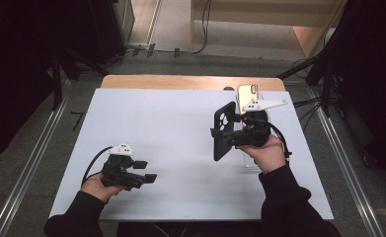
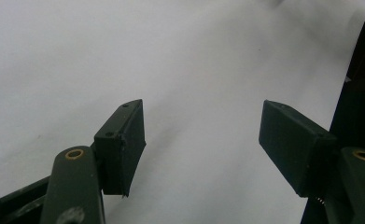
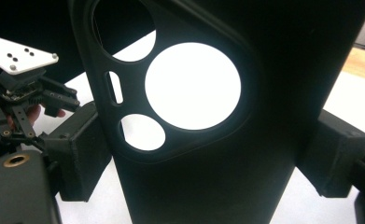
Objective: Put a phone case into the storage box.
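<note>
In the high view, the right claw (image 1: pixel 225 134) pinches a black phone case (image 1: pixel 224 129) by its side edges and holds it upright above the white worktop (image 1: pixel 171 128), its camera cut-out at the top. The case is an empty shell: light shows through its cut-outs. Just behind the right hand (image 1: pixel 266 153), a phone (image 1: pixel 247 93) stands up, its shiny back toward the camera; what supports it I cannot tell. Well apart, near the worktop's front left, the left hand (image 1: pixel 97 186) holds the left claw (image 1: pixel 146 171) low over the sheet, jaws spread with nothing between them.

In the left gripper view, the left claw (image 2: pixel 203 135) has its two black pads wide apart, with bare white worktop (image 2: pixel 124 51) showing in the gap.

In the right gripper view, the right claw (image 3: pixel 208 158) presses one pad against each long edge of the phone case (image 3: pixel 245 163). The white worktop (image 3: pixel 194 84) shows through the large round opening and the smaller openings beside it. The left claw (image 3: pixel 61 100) is seen farther off at the left edge, topped by its pale three-cornered plate.
</note>
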A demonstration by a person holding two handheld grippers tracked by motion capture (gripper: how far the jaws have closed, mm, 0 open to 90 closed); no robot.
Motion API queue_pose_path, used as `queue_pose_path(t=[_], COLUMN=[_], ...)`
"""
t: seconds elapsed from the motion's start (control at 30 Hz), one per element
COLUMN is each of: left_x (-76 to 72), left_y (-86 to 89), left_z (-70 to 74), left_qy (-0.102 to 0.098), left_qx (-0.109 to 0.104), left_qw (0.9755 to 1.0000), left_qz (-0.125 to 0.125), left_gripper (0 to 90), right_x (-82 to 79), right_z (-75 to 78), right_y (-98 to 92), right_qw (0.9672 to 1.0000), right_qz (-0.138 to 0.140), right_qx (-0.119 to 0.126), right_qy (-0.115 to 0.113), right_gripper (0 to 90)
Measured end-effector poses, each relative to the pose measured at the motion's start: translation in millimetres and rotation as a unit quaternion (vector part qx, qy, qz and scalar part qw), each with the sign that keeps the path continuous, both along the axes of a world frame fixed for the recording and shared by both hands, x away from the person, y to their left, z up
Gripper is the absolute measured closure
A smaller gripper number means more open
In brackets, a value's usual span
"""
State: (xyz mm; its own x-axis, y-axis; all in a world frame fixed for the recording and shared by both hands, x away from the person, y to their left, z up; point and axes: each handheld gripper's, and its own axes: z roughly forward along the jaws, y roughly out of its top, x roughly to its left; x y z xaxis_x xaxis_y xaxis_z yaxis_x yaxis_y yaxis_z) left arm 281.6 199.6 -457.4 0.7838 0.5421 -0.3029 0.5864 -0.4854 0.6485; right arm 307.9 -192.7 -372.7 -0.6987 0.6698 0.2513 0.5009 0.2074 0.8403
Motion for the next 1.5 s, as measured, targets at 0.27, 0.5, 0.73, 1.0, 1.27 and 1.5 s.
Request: queue_pose_path(t=[0.27, 0.5, 0.73, 1.0, 1.27, 1.5], left_x=[-1.1, -1.7, -1.8, -1.4, -0.5, -0.6], left_y=[2.1, 3.6, 3.7, 3.9, 4.6, 4.0], left_z=[-0.5, -0.4, -0.4, -0.5, -0.8, -1.2], left_qy=[0.001, 0.003, 0.004, 0.004, 0.006, 0.008], left_qx=[-0.002, 0.001, 0.001, 0.0, -0.002, -0.003], left_qw=[1.0, 1.0, 1.0, 1.0, 0.9999, 0.9999], left_qz=[0.004, 0.004, 0.005, 0.005, 0.011, 0.01], left_gripper=[31.7, 31.7, 31.7, 31.7, 31.8, 31.8], right_x=[2.4, 3.1, 5.3, 9.8, 16.1, 30.3], right_z=[10.7, 18.2, 19.7, 15.6, 6.7, -4.8], right_y=[-20.9, -41.4, -58.3, -73.9, -84.1, -89.3], right_qw=[0.9999, 0.9986, 0.9956, 0.9908, 0.9795, 0.9725], right_qz=[-0.015, -0.05, -0.092, -0.134, -0.199, -0.23], right_qx=[0.002, 0.005, 0.005, 0.0, 0.003, -0.017], right_qy=[-0.006, -0.014, -0.015, -0.019, -0.033, -0.031], right_gripper=[12.4, 12.4, 12.4, 12.4, 12.4, 12.4])
